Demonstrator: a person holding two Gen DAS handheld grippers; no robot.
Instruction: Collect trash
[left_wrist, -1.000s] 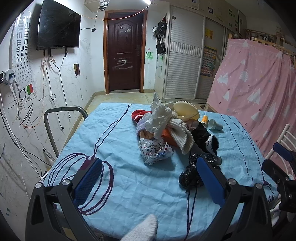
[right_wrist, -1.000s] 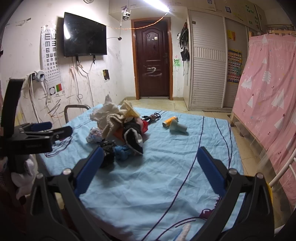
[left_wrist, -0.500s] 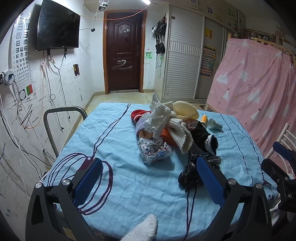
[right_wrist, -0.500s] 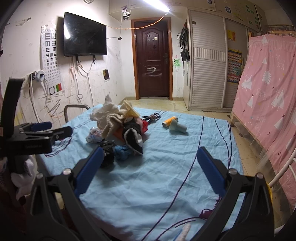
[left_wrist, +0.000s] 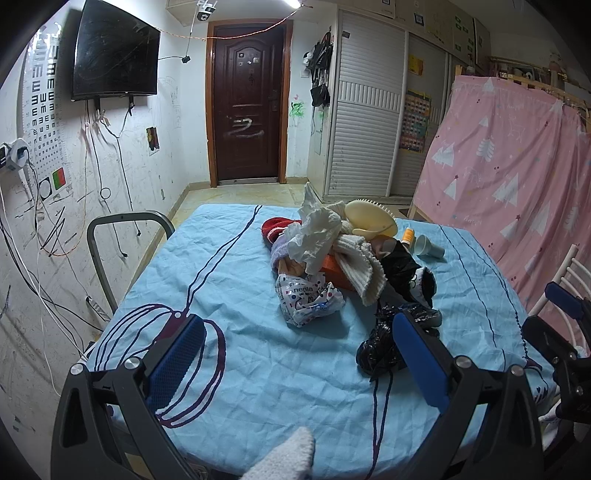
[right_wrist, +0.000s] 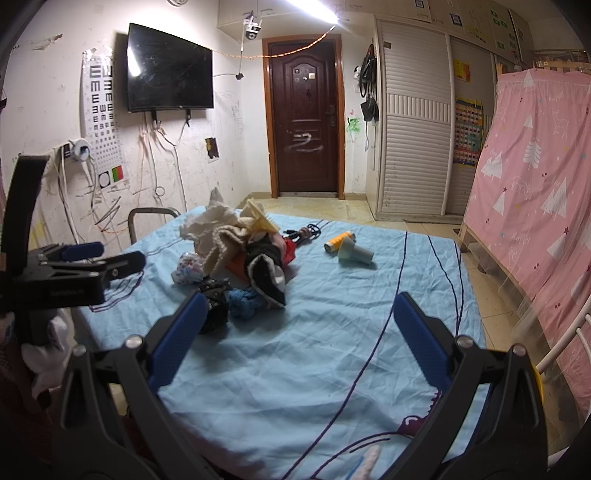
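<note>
A heap of trash and clothes (left_wrist: 332, 251) lies on the blue sheet (left_wrist: 229, 280): crumpled white paper (left_wrist: 314, 232), a printed wrapper (left_wrist: 308, 299), a crumpled black bag (left_wrist: 380, 339), a yellow plate (left_wrist: 369, 221). A paper cup (right_wrist: 354, 253) and an orange bottle (right_wrist: 337, 242) lie apart from it. My left gripper (left_wrist: 295, 354) is open and empty, near the black bag. My right gripper (right_wrist: 295, 328) is open and empty above the sheet's near side. The left gripper also shows at the left of the right wrist view (right_wrist: 99, 254).
A metal chair frame (left_wrist: 110, 236) stands at the bed's left side. A pink curtain (left_wrist: 509, 177) hangs on the right. A white rail (left_wrist: 565, 273) is at the right edge. A door (left_wrist: 247, 103) and wardrobe (left_wrist: 365, 122) are at the back.
</note>
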